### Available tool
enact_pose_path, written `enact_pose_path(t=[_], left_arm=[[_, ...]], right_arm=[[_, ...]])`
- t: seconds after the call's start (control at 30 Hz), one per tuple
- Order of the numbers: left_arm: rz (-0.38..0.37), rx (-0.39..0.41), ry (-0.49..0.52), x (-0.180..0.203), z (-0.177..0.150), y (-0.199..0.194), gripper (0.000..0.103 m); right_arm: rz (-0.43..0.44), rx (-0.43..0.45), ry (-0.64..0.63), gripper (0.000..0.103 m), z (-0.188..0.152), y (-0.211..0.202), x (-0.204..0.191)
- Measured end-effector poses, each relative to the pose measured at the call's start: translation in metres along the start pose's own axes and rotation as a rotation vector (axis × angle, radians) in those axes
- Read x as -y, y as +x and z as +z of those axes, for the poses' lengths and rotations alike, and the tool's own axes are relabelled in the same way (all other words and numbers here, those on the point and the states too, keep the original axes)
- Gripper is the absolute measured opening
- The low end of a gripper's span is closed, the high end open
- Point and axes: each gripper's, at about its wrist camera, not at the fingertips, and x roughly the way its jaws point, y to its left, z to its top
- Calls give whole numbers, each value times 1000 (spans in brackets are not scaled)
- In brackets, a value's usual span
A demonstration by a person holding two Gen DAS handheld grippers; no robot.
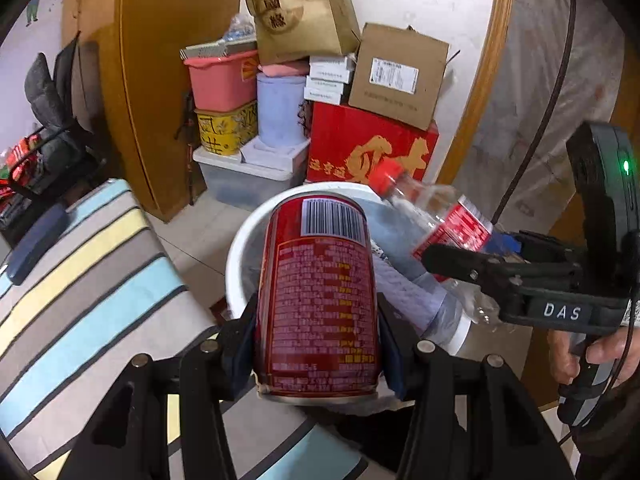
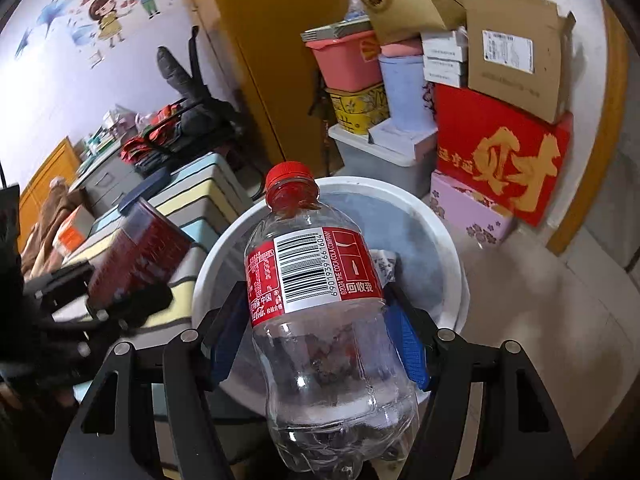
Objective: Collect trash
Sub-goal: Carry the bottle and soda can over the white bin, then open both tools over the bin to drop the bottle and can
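Clamped between the fingers of the left gripper [image 1: 316, 344], low in the centre of the left wrist view, a red can [image 1: 316, 292] stands barcode end up over the near rim of a white bin [image 1: 240, 256]; a striped cloth [image 1: 80, 272] fills the lower left; stacked boxes [image 1: 372, 148] sit behind at upper centre; at right the right gripper [image 1: 448, 258] reaches in. From the right wrist view the right gripper [image 2: 316, 328] grips a clear plastic bottle [image 2: 320, 320], red cap up, above the bin [image 2: 456, 240].
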Motion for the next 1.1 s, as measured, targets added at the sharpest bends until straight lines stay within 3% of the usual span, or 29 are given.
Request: enact_pose_path(t=[0.2,0.3,0.43,0.67,0.87,1.1], left_arm=[[5,-10,9,10,2,16,54],[4,-24,3,11,2,21,55],[3,-11,-1,12,2,19,69],[-4,8,-8,12,2,10,69],[-4,12,-27,7,1,6,69],[12,25,-29,5,-3,-3,69]], right_arm=[[-52,-40,8,69,6,20,6],[-14,-58,17,69,6,25,12],[-16,-73,20,69,6,27,15],[4,-91,52,69,10,26,21],[-67,-129,20,69,9,32,15],[-12,-88,37,69,10,19,12]])
